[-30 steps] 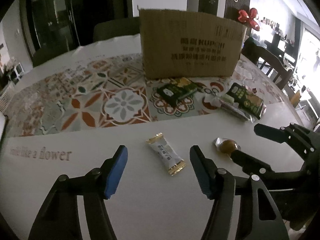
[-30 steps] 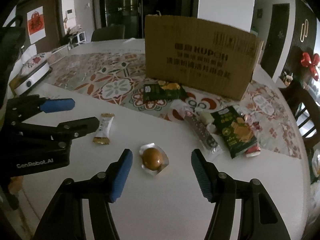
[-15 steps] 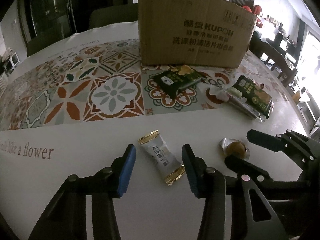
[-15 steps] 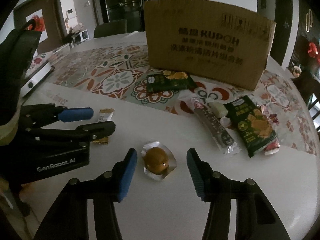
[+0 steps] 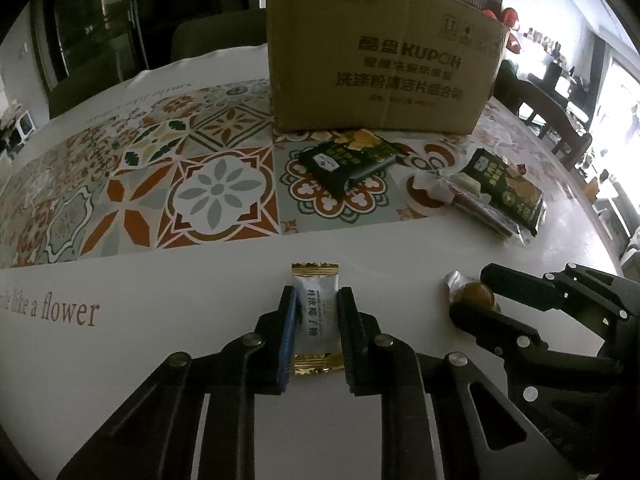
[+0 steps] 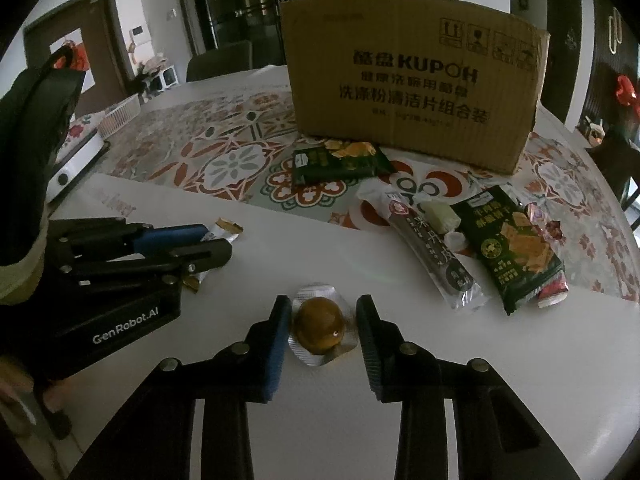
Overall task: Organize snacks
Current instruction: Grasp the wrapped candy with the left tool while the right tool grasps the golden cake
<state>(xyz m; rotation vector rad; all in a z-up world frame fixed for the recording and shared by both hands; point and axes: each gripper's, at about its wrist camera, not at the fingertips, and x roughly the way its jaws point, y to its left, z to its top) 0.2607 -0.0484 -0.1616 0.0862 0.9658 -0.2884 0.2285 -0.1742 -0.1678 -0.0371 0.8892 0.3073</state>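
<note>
The white counter has a tiled pattern mat. On it lie a cardboard box, green snack packets, a white candy and a foil-cupped brown sweet.

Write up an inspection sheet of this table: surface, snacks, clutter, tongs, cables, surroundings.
Surface: white round table under a patterned tile-print mat.
Job's things: white candy and foil-packed brown egg lie at the front; two green snack bags, a long stick pack and small sweets sit near the cardboard box.
Clutter: white appliance at the table's left edge.
Tongs: left tongs have just been closing and press the candy's sides; right tongs have just been closing around the egg, with gaps visible at both pads.
Cables: nothing seen.
Surroundings: chairs, dark doors, red ornament.
</note>
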